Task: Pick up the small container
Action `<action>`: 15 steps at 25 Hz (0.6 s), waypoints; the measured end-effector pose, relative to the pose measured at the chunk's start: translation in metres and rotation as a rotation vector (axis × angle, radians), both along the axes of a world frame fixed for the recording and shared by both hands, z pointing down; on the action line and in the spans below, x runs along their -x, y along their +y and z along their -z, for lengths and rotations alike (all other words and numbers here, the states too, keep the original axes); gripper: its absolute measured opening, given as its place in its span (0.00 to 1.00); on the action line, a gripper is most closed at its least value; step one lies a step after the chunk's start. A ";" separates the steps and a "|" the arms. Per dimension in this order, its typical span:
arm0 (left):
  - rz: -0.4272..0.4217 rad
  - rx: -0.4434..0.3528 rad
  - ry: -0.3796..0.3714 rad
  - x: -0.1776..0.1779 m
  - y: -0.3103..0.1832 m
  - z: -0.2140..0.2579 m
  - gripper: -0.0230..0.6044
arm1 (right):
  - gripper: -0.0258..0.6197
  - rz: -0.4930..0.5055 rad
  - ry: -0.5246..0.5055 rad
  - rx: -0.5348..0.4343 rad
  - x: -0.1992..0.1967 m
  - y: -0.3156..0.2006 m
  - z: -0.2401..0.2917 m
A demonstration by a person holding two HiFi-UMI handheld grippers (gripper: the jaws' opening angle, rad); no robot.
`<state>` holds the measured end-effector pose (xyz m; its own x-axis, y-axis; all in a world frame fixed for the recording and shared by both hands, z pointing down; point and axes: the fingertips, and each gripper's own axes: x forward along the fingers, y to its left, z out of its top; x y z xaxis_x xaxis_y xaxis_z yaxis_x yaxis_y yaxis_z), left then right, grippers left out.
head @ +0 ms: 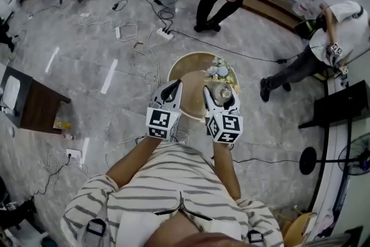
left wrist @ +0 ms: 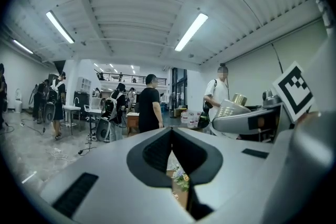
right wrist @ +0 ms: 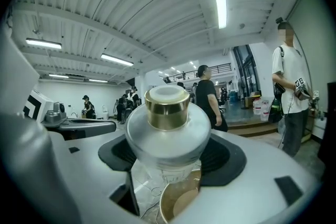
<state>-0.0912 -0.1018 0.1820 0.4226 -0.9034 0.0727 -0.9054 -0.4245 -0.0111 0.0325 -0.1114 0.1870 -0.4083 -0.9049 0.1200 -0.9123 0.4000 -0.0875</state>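
Container [right wrist: 167, 131] between right gripper [right wrist: 170, 161] jaws

I hold the left gripper [head: 173, 87] just beside the right gripper [head: 221, 93], its jaws pressed together on nothing, while the right's jaws clamp the small container [right wrist: 168, 131].

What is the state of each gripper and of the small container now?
left gripper: jaws shut, nothing between them.
right gripper: jaws closed on the small container.
small container: gold cap on, held above the round table.
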 end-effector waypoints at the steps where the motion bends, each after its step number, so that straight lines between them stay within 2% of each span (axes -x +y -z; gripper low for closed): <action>1: -0.002 -0.007 -0.001 -0.002 0.000 0.002 0.03 | 0.57 0.000 -0.002 -0.003 0.000 0.000 0.002; 15: 0.013 -0.037 -0.019 -0.007 0.008 0.010 0.03 | 0.57 0.030 -0.008 -0.027 0.001 0.007 0.009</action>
<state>-0.0841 -0.0933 0.1716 0.4100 -0.9109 0.0470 -0.9102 -0.4119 -0.0439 0.0313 -0.1046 0.1784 -0.4363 -0.8950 0.0922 -0.8991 0.4298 -0.0829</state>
